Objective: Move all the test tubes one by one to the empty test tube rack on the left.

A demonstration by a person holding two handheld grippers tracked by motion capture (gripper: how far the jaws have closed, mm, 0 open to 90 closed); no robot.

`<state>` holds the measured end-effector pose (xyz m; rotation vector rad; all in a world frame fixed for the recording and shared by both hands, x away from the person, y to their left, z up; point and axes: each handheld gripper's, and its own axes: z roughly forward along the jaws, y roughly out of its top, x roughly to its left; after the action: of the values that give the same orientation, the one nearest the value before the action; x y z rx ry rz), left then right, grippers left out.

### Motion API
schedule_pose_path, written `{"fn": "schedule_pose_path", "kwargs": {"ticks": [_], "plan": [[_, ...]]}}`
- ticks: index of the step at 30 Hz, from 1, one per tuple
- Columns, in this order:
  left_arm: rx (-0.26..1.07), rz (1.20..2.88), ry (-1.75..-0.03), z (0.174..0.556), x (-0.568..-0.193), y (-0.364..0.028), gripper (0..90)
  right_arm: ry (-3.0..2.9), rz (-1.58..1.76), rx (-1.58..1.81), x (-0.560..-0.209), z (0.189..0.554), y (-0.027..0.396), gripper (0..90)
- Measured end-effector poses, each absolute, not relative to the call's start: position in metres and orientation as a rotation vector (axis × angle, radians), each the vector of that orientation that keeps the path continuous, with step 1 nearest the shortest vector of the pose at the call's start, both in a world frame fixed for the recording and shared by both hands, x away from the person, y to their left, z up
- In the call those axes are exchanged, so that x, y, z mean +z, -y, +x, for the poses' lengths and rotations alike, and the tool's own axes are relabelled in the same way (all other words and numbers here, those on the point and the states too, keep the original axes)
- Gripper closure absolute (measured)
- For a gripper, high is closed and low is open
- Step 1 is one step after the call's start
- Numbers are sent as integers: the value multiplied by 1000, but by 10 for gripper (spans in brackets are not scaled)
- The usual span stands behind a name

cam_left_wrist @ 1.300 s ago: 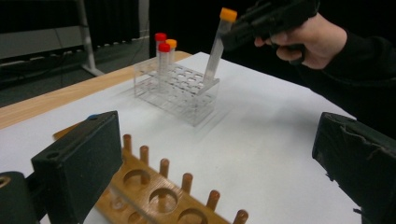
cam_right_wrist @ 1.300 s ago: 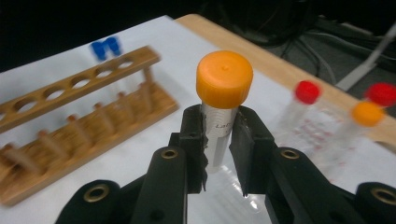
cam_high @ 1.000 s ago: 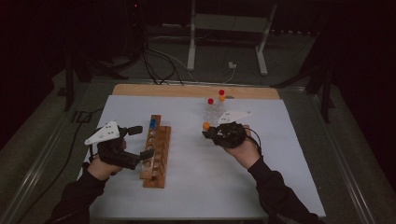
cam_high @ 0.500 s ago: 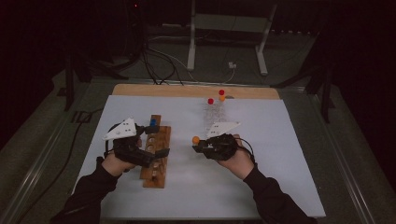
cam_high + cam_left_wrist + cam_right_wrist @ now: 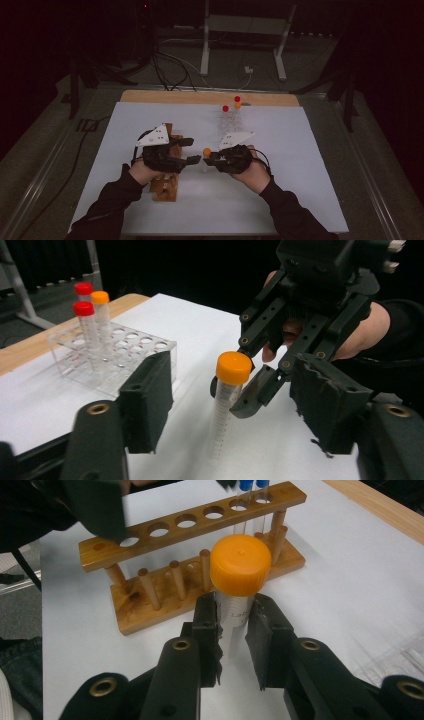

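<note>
An orange-capped tube [image 5: 235,587] stands upright over the white desk [image 5: 300,170], clamped just under its cap by the right gripper [image 5: 233,632]; the left gripper [image 5: 230,405] faces it with jaws spread wide; behind stands a wooden rack [image 5: 200,565]; a clear rack [image 5: 115,352] holds capped tubes.

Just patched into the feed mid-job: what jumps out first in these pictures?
The clear plastic tube with the orange screw cap stands out: the right tool clamps it just below the cap, upright, mid-table. The left tool faces it, jaws open on either side of the tube. Behind sits the wooden tube rack with two blue-capped tubes at one end, and at the far table edge a clear plastic rack holding two red-capped tubes and one orange-capped.
</note>
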<state>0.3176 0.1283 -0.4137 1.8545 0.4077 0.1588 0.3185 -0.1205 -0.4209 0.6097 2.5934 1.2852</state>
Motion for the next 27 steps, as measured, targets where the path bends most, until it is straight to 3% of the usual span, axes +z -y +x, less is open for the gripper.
{"fn": "schedule_pose_path", "kwargs": {"ticks": [19,27], "plan": [[138,1877,-382,327,-422,-110,696,-2600,603,1299,-421,319,116,746],[163,1868,-371,327,-421,-110,717,-2598,606,1310,-421,319,116,745]]}}
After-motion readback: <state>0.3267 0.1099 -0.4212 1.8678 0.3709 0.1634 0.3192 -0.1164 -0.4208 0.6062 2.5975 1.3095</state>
